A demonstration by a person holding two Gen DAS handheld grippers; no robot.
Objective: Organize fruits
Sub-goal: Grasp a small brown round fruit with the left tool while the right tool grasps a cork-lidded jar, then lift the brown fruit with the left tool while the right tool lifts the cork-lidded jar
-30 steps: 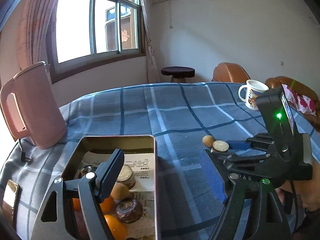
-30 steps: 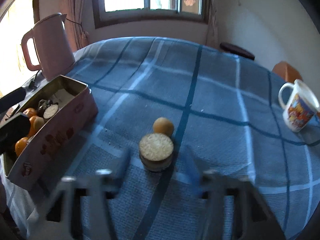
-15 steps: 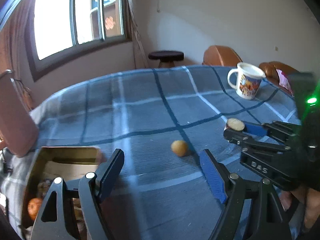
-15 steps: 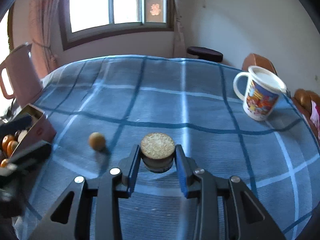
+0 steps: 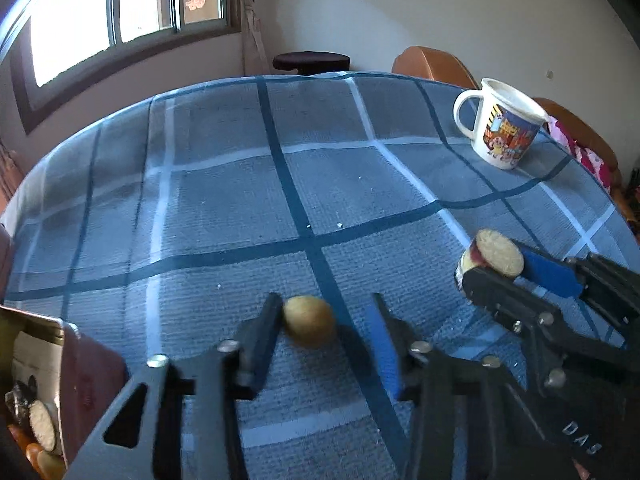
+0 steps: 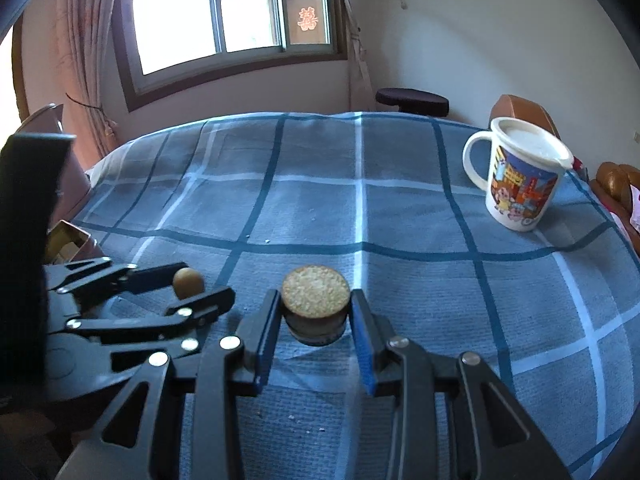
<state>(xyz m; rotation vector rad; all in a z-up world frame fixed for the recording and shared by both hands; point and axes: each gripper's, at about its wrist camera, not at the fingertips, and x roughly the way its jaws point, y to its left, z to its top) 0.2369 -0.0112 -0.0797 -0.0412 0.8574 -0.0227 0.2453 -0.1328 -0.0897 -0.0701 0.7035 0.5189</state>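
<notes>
A small round yellow-brown fruit [image 5: 309,321] lies on the blue checked tablecloth between the fingers of my left gripper [image 5: 324,320]. The left finger touches it; a gap shows on the right side. It also shows in the right wrist view [image 6: 188,282]. My right gripper [image 6: 316,316] is shut on a halved dark-skinned fruit [image 6: 315,304] with a pale cut face up, held just above the cloth. The halved fruit shows in the left wrist view [image 5: 491,255] too. A tin box [image 5: 86,354] with oranges and other fruit sits at the lower left.
A white cartoon mug [image 6: 520,174] stands at the right rear of the table. A pink kettle [image 6: 52,168] is at the left behind the left gripper. Brown chairs [image 5: 434,65] and a dark stool [image 6: 412,101] stand beyond the table's far edge.
My left gripper has swung right from over the tin box to the small round fruit and narrowed around it. My right gripper closed on the halved fruit and lifted it slightly.
</notes>
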